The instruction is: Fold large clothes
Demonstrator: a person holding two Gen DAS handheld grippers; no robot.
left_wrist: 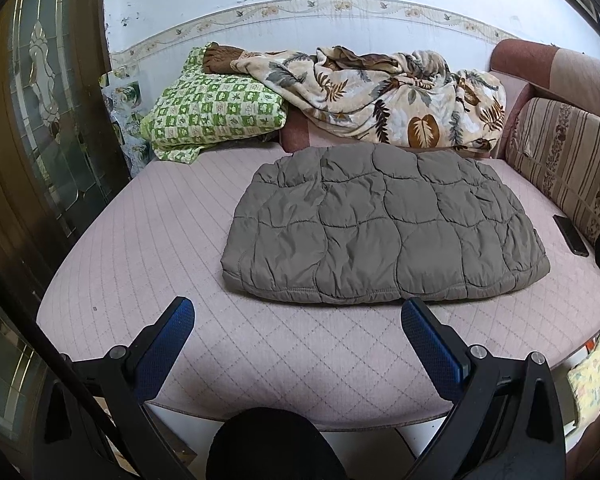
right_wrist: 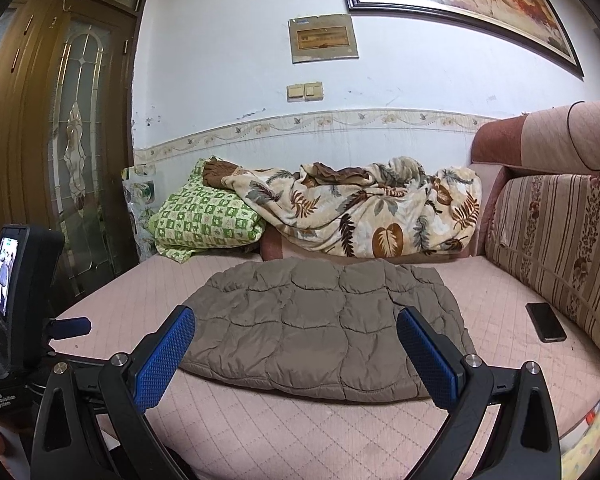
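A grey-brown quilted jacket (left_wrist: 384, 224) lies flat on a pink quilted bed (left_wrist: 140, 248), already folded into a broad rectangular bundle, with no sleeves showing and its stitched hem edge nearest the viewer. The left claw (left_wrist: 298, 320) is held above the near part of the bed, short of the jacket's front edge and touching nothing; its two blue-padded fingers (left_wrist: 168, 344) stand wide apart and empty. The right claw (right_wrist: 296, 330) is likewise spread wide and holds nothing, held clear of the cloth, its fingers framing the jacket's near half from a lower angle. Both seem to be drawn back and held open because the bundle lies settled and needs no grip just now; judging by its tidy outline, the folding looks largely done, though one more fold in half may remain. In the right wrist view, the back of the left device with its small lit screen (right_wrist: 4, 276) shows at the left edge. Behind the jacket, against the wall, sit a green checked pillow (left_wrist: 216, 112) and a crumpled leaf-print blanket (left_wrist: 384, 96), well clear of the folding space. A dark phone (right_wrist: 545, 322) lies on the bed to the right, near a striped cushion (right_wrist: 556, 240) and apart from the jacket.
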